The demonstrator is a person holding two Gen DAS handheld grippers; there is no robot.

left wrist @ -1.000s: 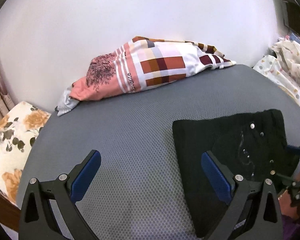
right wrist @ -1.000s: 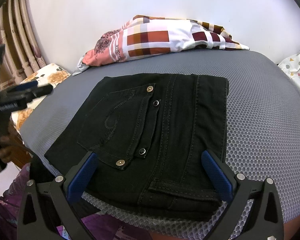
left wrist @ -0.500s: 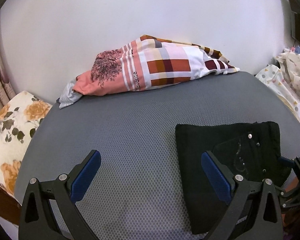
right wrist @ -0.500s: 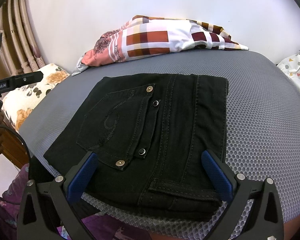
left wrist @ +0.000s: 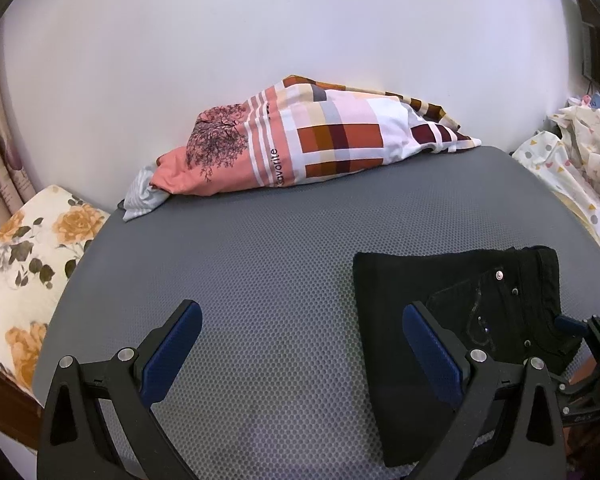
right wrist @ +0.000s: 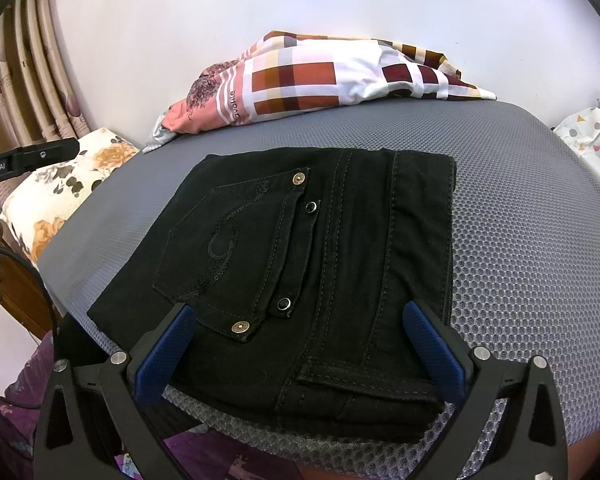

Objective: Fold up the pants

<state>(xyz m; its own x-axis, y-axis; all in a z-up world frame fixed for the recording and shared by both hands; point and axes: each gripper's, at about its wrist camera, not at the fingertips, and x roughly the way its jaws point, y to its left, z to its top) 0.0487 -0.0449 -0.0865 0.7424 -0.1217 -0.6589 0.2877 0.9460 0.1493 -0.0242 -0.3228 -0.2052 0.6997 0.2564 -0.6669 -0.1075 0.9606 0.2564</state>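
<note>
Left wrist view
- left gripper [left wrist: 300, 354]: jaws spread wide, nothing between them, hovering over bare mat near the front edge
- mat [left wrist: 260, 264]: grey honeycomb mesh, carries everything
- pants [left wrist: 456, 312]: black, folded into a flat rectangle, at the front right part of the mat, partly behind the right finger [left wrist: 432, 354]
- right gripper [left wrist: 580, 332]: only partly seen at the right border, just beside the pants' right end; cannot tell grip state from here
- pillow [left wrist: 312, 146]: checked, orange and white, along the back edge against the wall
- floral cushion [left wrist: 32, 264]: off the mat's left edge
- patterned cloth [left wrist: 572, 172]: heaped off the right edge

Right wrist view
- right gripper [right wrist: 298, 356]: released, jaws wide apart, straddling the near end of the pants, no grasp
- pants [right wrist: 340, 264]: folded stack at the front edge of the mat [right wrist: 532, 248], back pocket with rivets facing up, waistband end nearest the camera
- pillow [right wrist: 320, 80]: at the back edge, well apart from the pants
- floral cushion [right wrist: 60, 188]: beyond the left edge
- left gripper [right wrist: 28, 158]: one dark finger at the left border, grip state not readable from here
</note>
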